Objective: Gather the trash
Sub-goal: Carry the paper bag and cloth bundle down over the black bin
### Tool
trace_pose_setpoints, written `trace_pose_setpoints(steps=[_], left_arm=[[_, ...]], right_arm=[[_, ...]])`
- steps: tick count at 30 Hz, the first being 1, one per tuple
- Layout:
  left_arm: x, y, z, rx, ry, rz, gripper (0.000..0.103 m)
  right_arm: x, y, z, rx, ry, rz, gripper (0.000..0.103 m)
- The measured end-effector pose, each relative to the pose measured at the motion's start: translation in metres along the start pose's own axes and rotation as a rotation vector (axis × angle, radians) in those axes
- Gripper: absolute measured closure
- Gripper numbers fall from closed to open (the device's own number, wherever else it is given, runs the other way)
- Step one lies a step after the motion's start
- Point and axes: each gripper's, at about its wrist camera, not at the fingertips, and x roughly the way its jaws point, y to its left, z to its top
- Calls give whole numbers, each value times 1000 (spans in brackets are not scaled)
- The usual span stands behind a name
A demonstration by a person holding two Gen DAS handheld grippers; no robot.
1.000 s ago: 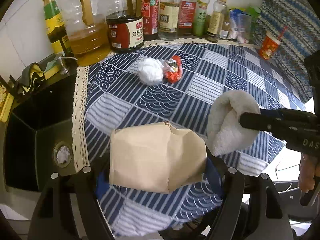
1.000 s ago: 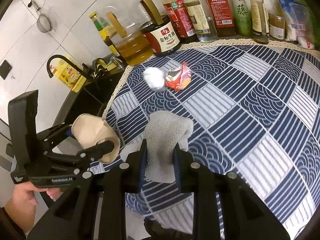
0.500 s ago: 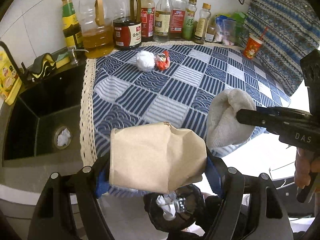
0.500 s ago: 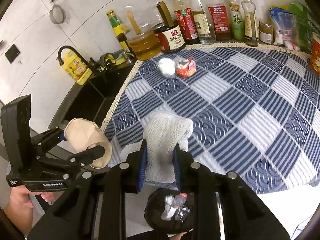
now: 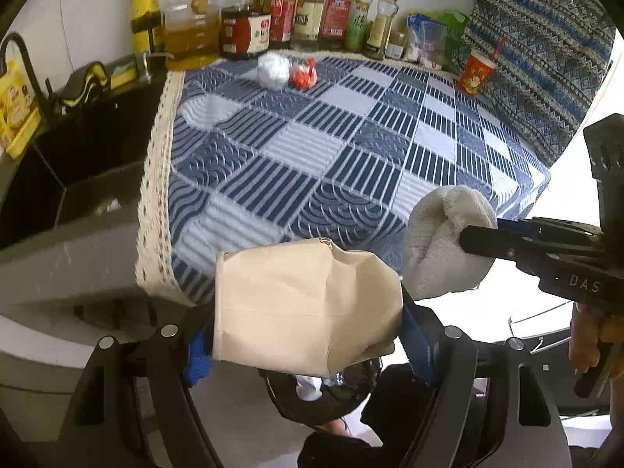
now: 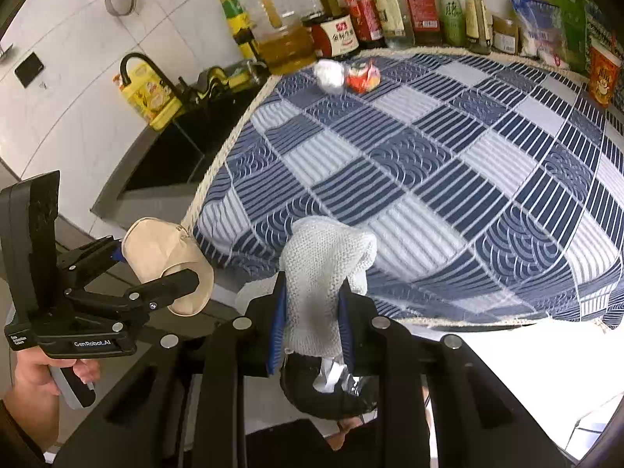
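1. Here, a crumpled brown paper bag (image 5: 308,308) is clamped between the fingers of the left gripper (image 5: 308,335), which are held fairly wide apart by the bulk of the bag.
2. In the right wrist view the same bag (image 6: 163,261) is seen off the front left corner of the counter, held in the air and not touching the cloth.
3. A white knitted rag (image 6: 323,292) is pinched between the fingers of the right gripper (image 6: 312,323); the jaws are nearly closed on it, with only the thickness of the rag between them.
4. The rag (image 5: 448,241) is seen from the left wrist just beside the bag, past the front edge of the counter.
5. A black trash bin (image 6: 331,394) is seen below both grippers, on the floor in front of the counter, with some white and clear trash inside.
6. The counter is covered by a blue and white checked tablecloth (image 6: 429,179).
7. A white paper ball (image 6: 329,74) and a red wrapper (image 6: 362,76) are lying side by side, touching or almost touching, near the back left corner of the counter.
8. A row of bottles (image 5: 280,7) is lined along the back edge, and a red paper cup (image 5: 477,72) is placed near the back right corner.
9. A black sink (image 5: 78,163) is set just beside the left edge of the counter.
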Motion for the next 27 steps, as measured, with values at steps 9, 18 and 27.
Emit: trace_pose_setpoints(steps=[9,18,27], left_arm=[[40,-1,-34,-45,115,-7,27],[89,0,-75,-100,288,-1,27],[128,1,-106,-142,403,6,27]], right_arm=[[29,-16,-33,30,109,17,77],[68,-37,-69,51,242,22,77],[103,-53,-94,37,349,12,77]])
